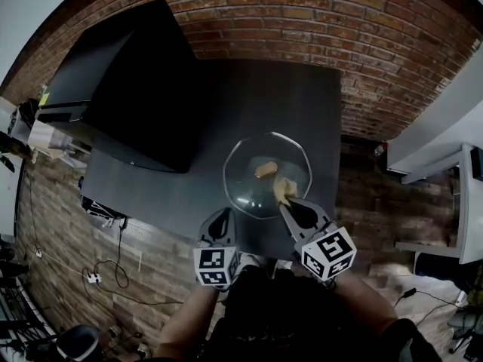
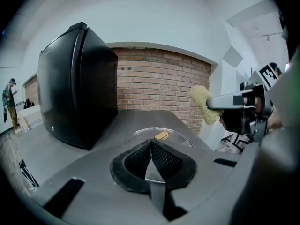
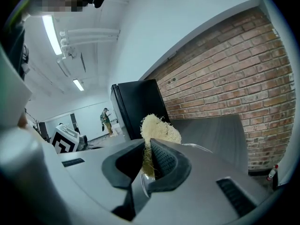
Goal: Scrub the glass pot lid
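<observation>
The dark table point(image 1: 302, 104) carries the glass pot lid point(image 1: 260, 194), clear and round, lying flat just ahead of both grippers. The left gripper point(image 2: 151, 142) has its jaws pressed together with nothing between them. The right gripper point(image 3: 147, 144) pinches a pale fibrous scrubber point(image 3: 159, 129), raised above the lid. A tan knob point(image 1: 265, 170) sits at the lid's centre.

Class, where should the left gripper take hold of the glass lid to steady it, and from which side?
Probably the tan knob, from above: the glass lid lies flat on the table, and only the knob stands proud. The left gripper, now shut, must open first.
</observation>
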`<control>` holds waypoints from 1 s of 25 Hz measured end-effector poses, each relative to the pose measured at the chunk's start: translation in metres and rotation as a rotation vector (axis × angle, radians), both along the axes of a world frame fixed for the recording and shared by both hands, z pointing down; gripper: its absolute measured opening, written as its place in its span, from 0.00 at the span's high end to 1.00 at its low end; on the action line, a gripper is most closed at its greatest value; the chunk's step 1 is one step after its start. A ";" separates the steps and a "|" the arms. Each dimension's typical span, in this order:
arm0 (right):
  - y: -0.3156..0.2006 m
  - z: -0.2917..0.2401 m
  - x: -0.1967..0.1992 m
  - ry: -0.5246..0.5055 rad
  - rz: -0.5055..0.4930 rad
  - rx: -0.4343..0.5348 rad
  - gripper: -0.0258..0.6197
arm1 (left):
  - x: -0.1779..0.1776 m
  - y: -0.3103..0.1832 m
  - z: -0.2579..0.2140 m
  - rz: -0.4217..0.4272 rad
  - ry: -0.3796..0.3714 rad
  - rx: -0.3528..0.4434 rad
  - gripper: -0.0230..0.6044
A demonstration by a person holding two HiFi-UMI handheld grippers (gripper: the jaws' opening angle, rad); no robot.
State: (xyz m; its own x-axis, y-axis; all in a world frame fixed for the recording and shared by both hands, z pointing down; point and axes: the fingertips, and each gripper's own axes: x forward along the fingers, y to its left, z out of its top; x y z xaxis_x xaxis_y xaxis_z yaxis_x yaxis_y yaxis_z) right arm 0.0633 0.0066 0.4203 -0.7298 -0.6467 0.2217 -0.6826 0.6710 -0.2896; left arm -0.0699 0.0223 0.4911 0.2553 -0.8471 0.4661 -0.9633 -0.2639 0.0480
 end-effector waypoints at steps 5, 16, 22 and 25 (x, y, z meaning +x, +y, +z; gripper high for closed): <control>-0.004 0.016 -0.006 0.013 -0.007 -0.032 0.90 | -0.002 -0.011 0.021 0.019 -0.027 -0.047 0.91; -0.017 0.061 -0.047 0.045 0.048 -0.132 0.90 | -0.019 -0.038 0.079 0.160 -0.083 -0.170 0.91; -0.021 0.093 -0.073 0.067 0.079 -0.211 0.90 | -0.022 -0.050 0.104 0.264 -0.104 -0.222 0.91; -0.025 0.107 -0.083 0.076 0.092 -0.244 0.90 | -0.023 -0.055 0.112 0.287 -0.091 -0.238 0.91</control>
State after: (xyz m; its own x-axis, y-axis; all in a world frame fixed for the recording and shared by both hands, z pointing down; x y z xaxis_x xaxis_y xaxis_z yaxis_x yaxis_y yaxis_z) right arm -0.0201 -0.0184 0.5271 -0.6458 -0.6302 0.4311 -0.7634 0.5218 -0.3809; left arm -0.0932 -0.0325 0.6029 0.4152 -0.6128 0.6724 -0.8551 -0.5152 0.0584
